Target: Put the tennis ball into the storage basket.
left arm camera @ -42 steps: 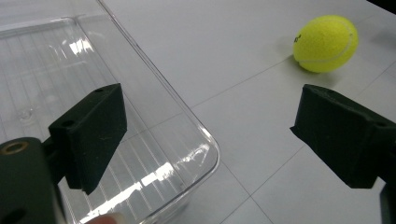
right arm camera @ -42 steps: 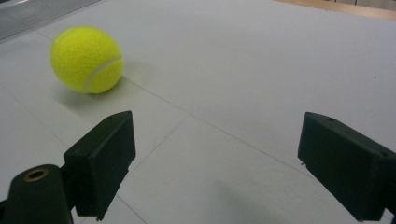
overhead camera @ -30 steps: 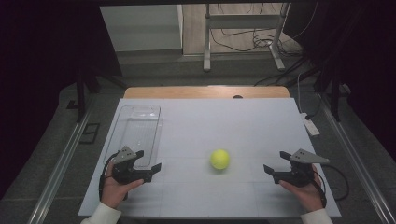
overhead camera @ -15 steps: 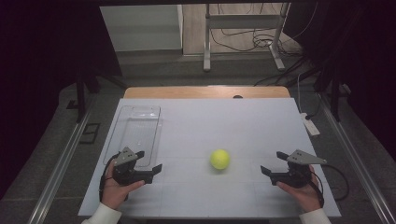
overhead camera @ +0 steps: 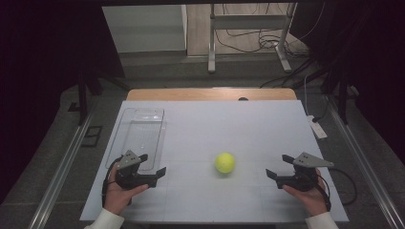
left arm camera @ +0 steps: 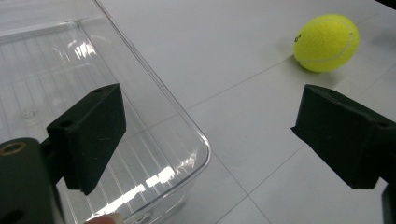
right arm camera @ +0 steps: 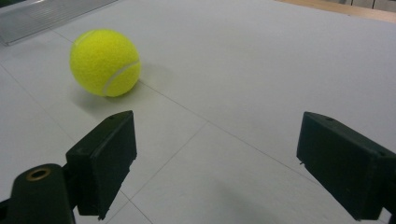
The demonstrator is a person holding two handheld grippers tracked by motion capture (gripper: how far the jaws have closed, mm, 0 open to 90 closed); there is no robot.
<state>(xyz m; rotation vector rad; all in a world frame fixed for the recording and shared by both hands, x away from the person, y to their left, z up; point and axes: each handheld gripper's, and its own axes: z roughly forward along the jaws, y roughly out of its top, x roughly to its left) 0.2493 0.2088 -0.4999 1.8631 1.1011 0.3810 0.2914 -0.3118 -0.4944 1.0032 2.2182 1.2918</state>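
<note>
- The ball [right arm camera: 105, 63] at 9 o'clock of the right gripper [overhead camera: 279, 166] looked fuzzy, matt felt with a smooth pale seam.
- The tray [left arm camera: 140, 102] was clear, glossy plastic with a ribbed floor.
- The table [overhead camera: 248, 129] had a smooth, matt white top and a wood edge at 12 o'clock.
- The gripper's pads [right arm camera: 105, 161] looked matt black.

The ball [overhead camera: 224, 162] ahead of the right gripper's [overhead camera: 277, 166] black fingers [right arm camera: 105, 161] is bright yellow-green with a curved white seam. The surface [overhead camera: 239, 129] under the fingers is white, crossed by thin grey lines. Beside the left gripper's [overhead camera: 152, 164] black fingers [left arm camera: 91, 135], the tray [overhead camera: 138, 138] is clear with fine ribbed stripes.
</note>
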